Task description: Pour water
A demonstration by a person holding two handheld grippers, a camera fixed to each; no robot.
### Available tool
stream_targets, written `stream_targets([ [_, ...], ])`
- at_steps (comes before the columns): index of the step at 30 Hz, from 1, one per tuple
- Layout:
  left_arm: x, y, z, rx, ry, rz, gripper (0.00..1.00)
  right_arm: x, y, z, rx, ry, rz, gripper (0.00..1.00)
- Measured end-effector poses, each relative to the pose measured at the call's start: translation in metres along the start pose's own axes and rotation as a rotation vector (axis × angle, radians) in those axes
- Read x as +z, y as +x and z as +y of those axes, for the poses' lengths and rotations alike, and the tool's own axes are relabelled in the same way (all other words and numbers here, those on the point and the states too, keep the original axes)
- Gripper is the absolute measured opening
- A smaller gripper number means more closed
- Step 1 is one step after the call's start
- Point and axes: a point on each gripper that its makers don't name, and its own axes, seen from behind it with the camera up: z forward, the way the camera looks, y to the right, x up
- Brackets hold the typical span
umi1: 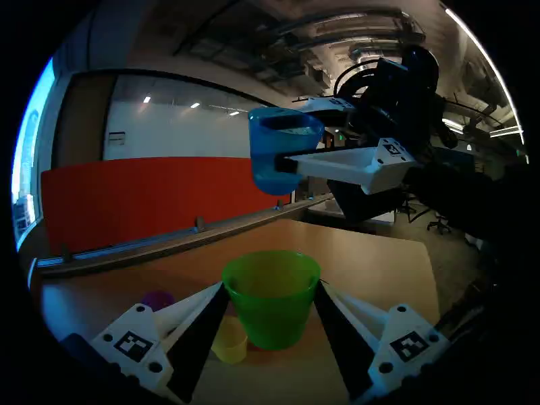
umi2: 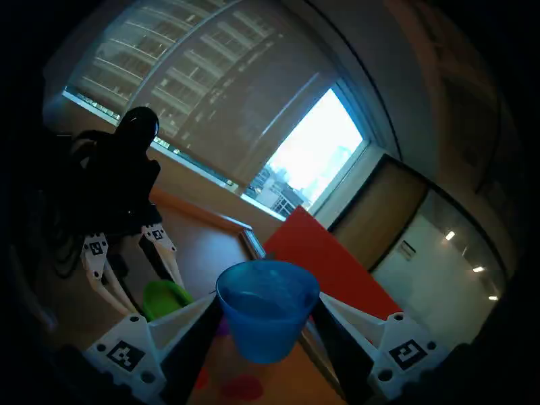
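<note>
Blue cup (umi2: 266, 325) clasped, green cup (umi2: 164, 298) beyond

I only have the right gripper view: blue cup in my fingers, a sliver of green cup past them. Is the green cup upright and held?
Observer: Yes. In the left gripper view the green cup stands upright on the table, with the left gripper fingers against both its sides.
Operator: Anything near its base?
Observer: A small yellow cup sits close beside it.
Operator: How does my cup sit against the green one?
Observer: The blue cup, in the right gripper, hangs clear of the table, higher than the green cup's rim and roughly upright.
</note>
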Motion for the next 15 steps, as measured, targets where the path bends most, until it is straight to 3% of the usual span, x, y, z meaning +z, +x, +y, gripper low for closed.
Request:
stream_targets([
  [15, 0.0015, 0.0018, 0.0048, 0.009, -0.015, -0.001, 0.86, 0.0101, 0.0046, 0.0060, -0.121, -0.016, -0.013, 0.89],
])
